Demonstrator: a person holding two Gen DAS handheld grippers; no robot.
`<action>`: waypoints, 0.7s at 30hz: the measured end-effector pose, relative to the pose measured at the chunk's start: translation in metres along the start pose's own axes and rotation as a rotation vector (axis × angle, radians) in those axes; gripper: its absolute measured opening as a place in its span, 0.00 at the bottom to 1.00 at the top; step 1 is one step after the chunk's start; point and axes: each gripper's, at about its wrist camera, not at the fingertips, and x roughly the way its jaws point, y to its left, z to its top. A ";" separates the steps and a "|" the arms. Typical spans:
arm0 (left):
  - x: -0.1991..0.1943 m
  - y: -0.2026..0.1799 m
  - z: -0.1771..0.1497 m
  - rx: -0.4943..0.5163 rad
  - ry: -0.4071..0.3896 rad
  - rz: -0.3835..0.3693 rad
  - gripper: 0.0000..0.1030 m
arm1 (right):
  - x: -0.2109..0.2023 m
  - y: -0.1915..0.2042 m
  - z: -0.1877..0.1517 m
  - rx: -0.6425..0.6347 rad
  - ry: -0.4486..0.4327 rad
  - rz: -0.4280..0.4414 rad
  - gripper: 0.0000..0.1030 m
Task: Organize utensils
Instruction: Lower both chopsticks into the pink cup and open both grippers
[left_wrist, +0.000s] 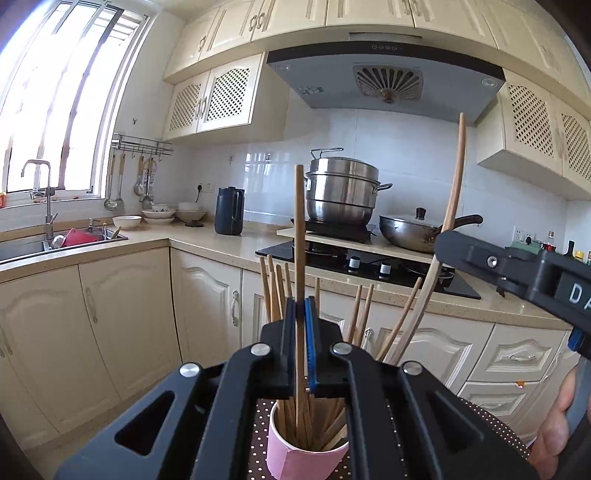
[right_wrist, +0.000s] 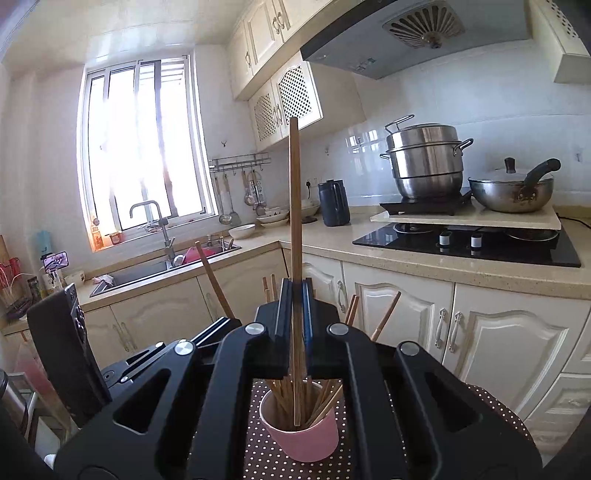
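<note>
A pink cup holding several wooden chopsticks stands on a brown polka-dot cloth, below both grippers. My left gripper is shut on one upright chopstick whose lower end reaches into the cup. My right gripper is shut on another upright chopstick, its tip inside the pink cup. The right gripper also shows in the left wrist view, holding its chopstick over the cup's right side. The left gripper's body shows at the left of the right wrist view.
A kitchen counter runs behind, with a sink, a black kettle, bowls, a steel steamer pot and a wok on the black stove. Cream cabinets stand below.
</note>
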 end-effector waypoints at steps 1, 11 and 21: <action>0.001 0.000 -0.002 0.006 0.001 0.006 0.05 | 0.000 -0.001 -0.001 0.002 -0.005 -0.004 0.06; 0.014 0.006 -0.020 -0.005 0.061 0.004 0.05 | 0.007 -0.004 -0.003 0.007 -0.026 -0.018 0.06; 0.033 0.025 -0.032 -0.072 0.179 -0.015 0.06 | 0.015 0.001 -0.010 -0.010 -0.023 -0.022 0.06</action>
